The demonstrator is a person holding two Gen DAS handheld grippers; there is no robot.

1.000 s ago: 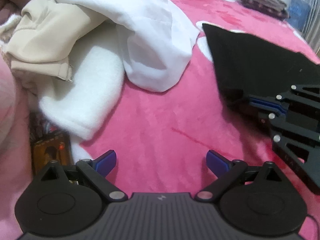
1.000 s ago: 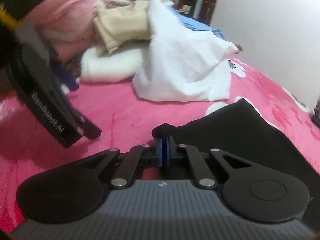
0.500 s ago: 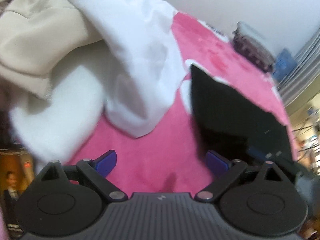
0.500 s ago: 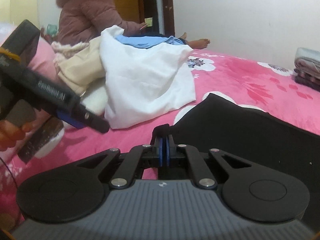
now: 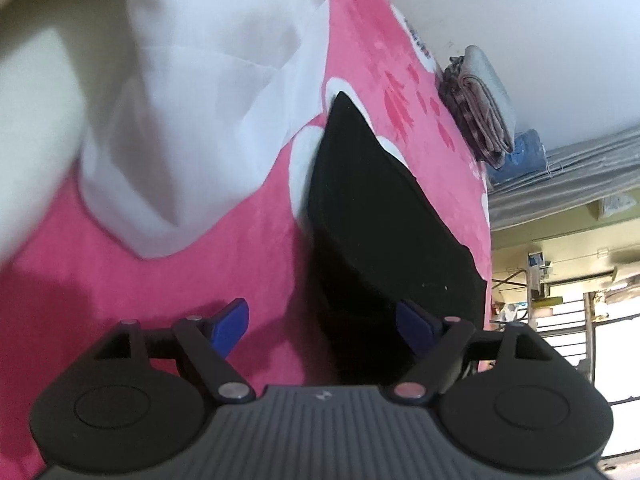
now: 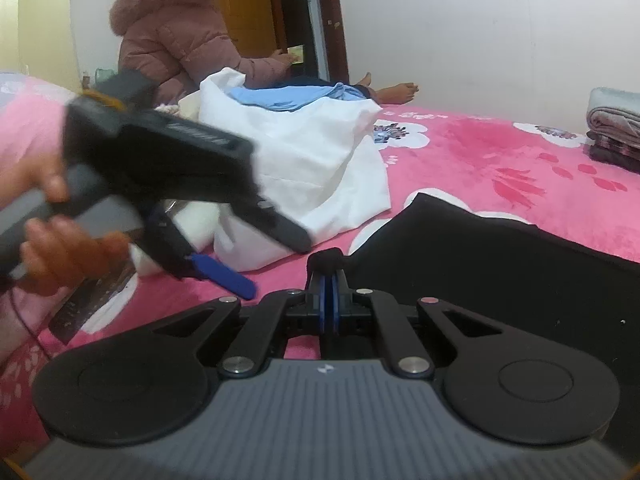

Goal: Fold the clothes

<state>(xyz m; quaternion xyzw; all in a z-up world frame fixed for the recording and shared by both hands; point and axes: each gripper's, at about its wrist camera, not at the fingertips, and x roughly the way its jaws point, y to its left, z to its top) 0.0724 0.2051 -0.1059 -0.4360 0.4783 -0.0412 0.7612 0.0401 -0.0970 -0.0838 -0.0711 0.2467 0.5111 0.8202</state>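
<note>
Pink floral fleece covers the bed (image 6: 500,168) where the folding is under way, with a person in a padded coat (image 6: 176,36) seated at the far side against a pale wall. Flat on the blanket lies the black garment (image 6: 500,272), one corner lifted and pinched between the pressed-together right tongs (image 6: 329,300), apparently to anchor that edge for a fold. The left tongs (image 5: 322,326), gripped by a hand (image 6: 60,240), hang spread over the garment's near edge, their jaws having just been narrowing with no cloth clamped between them; the likely aim is a second hold on the same edge. A heap of white cloth (image 6: 312,160) with a blue piece (image 6: 288,98) on top waits just beyond, while folded items (image 6: 616,128) are stacked by the wall.
</note>
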